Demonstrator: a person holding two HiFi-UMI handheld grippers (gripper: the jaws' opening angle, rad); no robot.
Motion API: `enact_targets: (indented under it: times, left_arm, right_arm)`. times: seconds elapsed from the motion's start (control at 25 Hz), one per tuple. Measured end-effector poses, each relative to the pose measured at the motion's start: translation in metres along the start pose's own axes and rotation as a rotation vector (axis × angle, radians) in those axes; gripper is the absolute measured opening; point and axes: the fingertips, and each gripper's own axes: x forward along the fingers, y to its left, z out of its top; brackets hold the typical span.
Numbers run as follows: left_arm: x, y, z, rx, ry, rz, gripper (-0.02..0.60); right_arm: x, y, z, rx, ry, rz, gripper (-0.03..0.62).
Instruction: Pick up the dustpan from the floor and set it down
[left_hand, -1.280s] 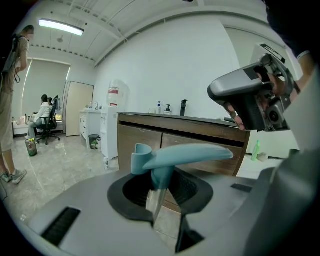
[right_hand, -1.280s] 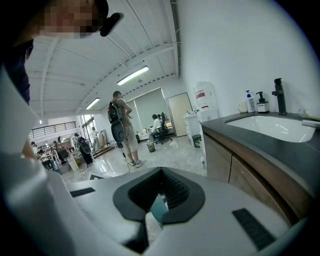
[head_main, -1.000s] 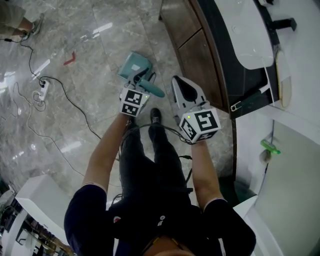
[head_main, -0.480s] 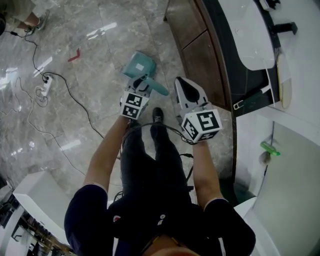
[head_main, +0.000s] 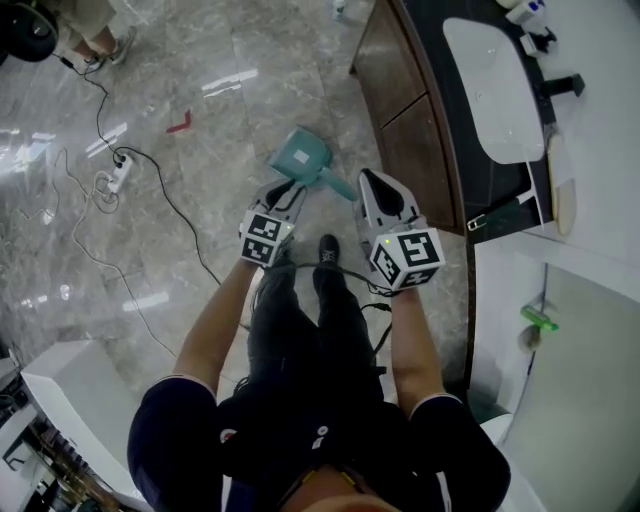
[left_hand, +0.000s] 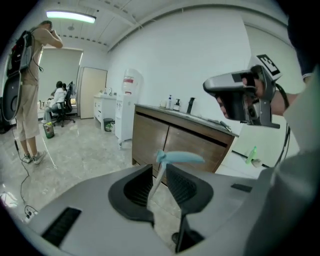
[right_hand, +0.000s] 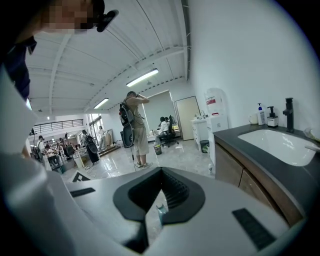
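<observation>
Protruding dustpan (left_hand: 179, 158), pinched in left claw (left_hand: 159, 181)

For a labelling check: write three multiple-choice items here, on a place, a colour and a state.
1. The sink lies on which side of the person? A behind, B left, C right.
2. The dustpan is what colour? A teal, B red, C yellow.
3. The left gripper is: A open and empty, B shut on the dustpan, C shut on a cable.
Key: 1 C, it shows at the head view's right; 2 A, plainly teal; 3 B, its jaws clamp the dustpan's thin wall.
</observation>
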Motion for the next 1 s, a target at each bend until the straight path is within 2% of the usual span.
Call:
enact_targets:
  times: [0.24,0.36,0.52,0.64,1.0]
  left_arm:
    - [-0.073,0.003,0.091,-0.017,-0.176,0.032,0.087]
    - [-0.105,0.001,0.133,-0.003,-0.251,0.053,0.017]
    - [-0.141,-0.007,0.177,-0.021,-0.299,0.028,0.012]
    - [-0.164,-0.011,0.210,-0.004,-0.350,0.019,0.012]
    - [-0.212,-0.036,0.257,0.043,-0.440,-0.031,0.012]
  right_arm:
    - [-0.009,0.034,0.043,-0.021,-0.054,0.049,0.006]
    - [-0.013,0.053,0.066,-0.033,-0.088,0.080,0.006]
    - [-0.021,0.076,0.092,-0.052,-0.128,0.114,0.006]
    - [-0.027,0.089,0.112,-0.068,-0.165,0.134,0.006]
    - [-0.049,0.123,0.146,-0.108,-0.239,0.172,0.006]
